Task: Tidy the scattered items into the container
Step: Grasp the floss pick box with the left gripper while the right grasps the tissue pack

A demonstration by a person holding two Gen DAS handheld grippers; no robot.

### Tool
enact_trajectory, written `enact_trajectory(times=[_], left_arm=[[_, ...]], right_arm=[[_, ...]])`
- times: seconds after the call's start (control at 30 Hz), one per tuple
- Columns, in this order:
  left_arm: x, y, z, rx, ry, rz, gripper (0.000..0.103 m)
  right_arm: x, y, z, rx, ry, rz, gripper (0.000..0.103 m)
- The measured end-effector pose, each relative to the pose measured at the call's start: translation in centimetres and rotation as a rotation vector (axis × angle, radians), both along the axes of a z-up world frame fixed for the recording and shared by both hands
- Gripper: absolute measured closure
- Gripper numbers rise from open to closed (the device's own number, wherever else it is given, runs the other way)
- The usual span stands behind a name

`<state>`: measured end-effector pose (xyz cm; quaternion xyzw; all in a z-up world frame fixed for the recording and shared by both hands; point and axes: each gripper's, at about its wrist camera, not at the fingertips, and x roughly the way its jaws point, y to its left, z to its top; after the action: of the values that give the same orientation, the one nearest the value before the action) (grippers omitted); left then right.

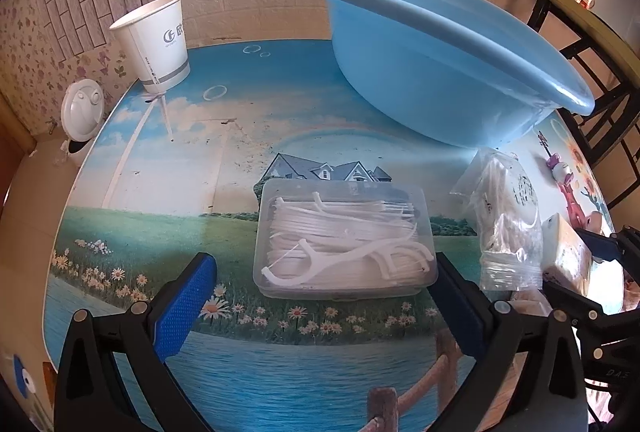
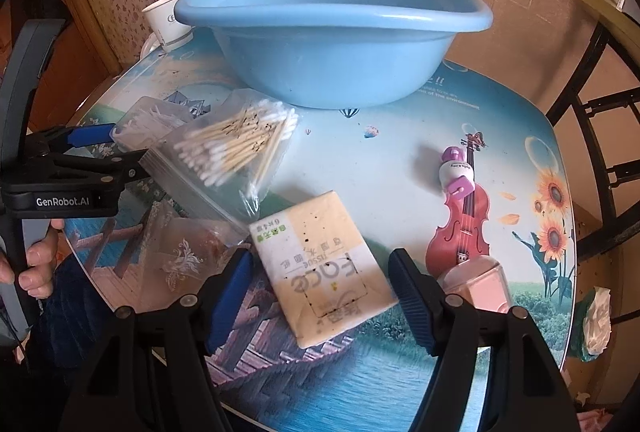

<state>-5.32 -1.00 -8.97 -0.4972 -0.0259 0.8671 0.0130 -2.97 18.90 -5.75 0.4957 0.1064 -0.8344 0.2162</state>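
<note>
Left gripper (image 1: pixel 320 296) is gaping wide, straddling the clear plastic box of white floss picks (image 1: pixel 344 238); right gripper (image 2: pixel 322 296) is likewise standing open around the yellow tissue packet (image 2: pixel 320 264), gripping nothing.

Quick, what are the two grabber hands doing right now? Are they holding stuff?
Left gripper: open, fingers either side of the floss pick box, not gripping.
Right gripper: open around the tissue pack, not gripping.

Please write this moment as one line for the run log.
left gripper: open around floss pick box | right gripper: open around tissue pack | basin: nothing visible inside
</note>
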Motion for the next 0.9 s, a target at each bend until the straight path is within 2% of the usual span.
enact_trajectory(times=[0.2, 0.43, 0.5, 0.7, 0.9], left_arm=[[0.2, 1.1, -0.1, -0.047, 0.008, -0.022, 0.000], [0.0, 1.7, -0.2, -0.045, 0.019, -0.043, 0.000], [0.2, 1.9, -0.2, -0.046, 0.028, -0.060, 0.003], [0.6, 2.0, 0.2, -0.042, 0.046, -0.068, 0.023], [0.4, 1.3, 0.0, -0.037, 0.045, -0.065, 0.023]], right_arm=[[0.0, 0.0, -0.1, 0.005, 0.020, 0.020, 0.035], [-0.3, 0.4, 0.0, 0.007, 0.024, 0.012, 0.044], [0.1, 0.6, 0.0, 0.008, 0.023, 0.012, 0.045], [0.6, 0.5, 0.1, 0.008, 0.018, 0.009, 0.048], [1.2, 0.3, 0.0, 0.002, 0.016, -0.012, 0.051]])
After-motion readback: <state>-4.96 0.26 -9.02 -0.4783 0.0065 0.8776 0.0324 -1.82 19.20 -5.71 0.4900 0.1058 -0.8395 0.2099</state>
